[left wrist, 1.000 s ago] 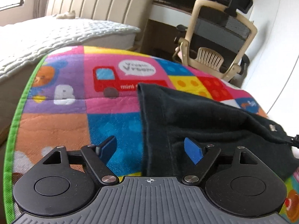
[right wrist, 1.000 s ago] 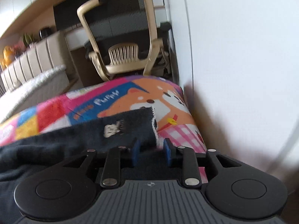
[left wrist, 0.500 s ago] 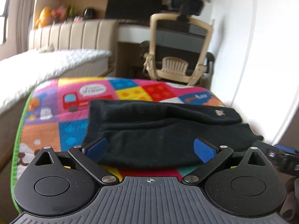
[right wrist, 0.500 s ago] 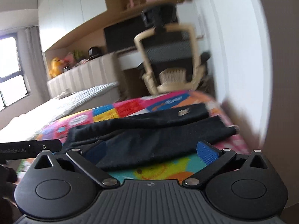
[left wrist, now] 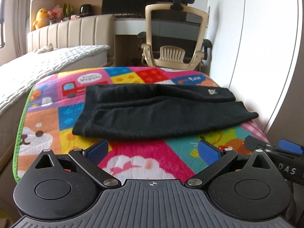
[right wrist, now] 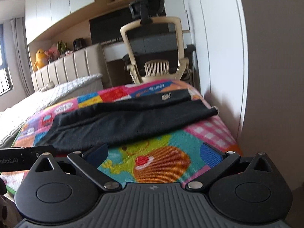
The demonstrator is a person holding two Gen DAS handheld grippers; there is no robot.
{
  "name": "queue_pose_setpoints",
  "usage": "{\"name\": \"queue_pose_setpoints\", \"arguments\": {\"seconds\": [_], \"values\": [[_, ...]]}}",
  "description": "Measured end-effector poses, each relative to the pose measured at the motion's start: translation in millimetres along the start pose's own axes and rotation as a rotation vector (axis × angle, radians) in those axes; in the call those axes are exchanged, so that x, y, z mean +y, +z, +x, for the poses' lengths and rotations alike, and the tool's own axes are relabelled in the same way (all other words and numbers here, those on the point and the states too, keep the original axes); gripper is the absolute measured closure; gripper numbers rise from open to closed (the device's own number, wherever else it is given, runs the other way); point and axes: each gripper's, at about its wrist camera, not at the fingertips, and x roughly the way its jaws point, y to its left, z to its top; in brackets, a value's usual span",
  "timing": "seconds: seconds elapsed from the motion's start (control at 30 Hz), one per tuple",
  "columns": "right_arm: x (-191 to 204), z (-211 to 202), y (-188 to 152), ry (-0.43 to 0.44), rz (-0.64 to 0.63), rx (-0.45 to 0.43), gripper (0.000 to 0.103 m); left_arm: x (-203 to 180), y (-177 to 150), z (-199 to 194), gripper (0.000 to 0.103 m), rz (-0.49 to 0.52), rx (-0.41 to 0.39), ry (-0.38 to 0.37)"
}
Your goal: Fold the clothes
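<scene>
A black garment (left wrist: 157, 112) lies folded in a long band across the colourful play mat (left wrist: 49, 114), with a small white logo near its right end. It also shows in the right wrist view (right wrist: 121, 125). My left gripper (left wrist: 152, 151) is open and empty, held back from the garment's near edge. My right gripper (right wrist: 154, 152) is open and empty, also short of the garment. The right gripper's blue tip shows at the right edge of the left wrist view (left wrist: 288, 145).
A white wall (left wrist: 262, 57) runs close along the mat's right side. A beige office chair (left wrist: 172, 38) stands behind the mat at a desk. A bed with a white cover (left wrist: 38, 64) lies to the left.
Both grippers have let go of the garment and pulled back from it. The right gripper went from shut on the cloth's edge to open. The garment now lies folded on the mat.
</scene>
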Motion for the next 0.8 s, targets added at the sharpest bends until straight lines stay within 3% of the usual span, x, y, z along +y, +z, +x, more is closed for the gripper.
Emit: {"name": "queue_pose_setpoints", "arguments": {"seconds": [0.17,0.8], "values": [[2.7,3.3,-3.0,0.014,-0.019,0.030,0.000,2.2,-3.8,8.2,0.000,-0.014,0.050,-0.008],[2.6,11.3,-8.6,0.024,-0.029,0.100,0.000,6.9,-9.9,12.4,0.000,-0.037,0.094,-0.010]]}}
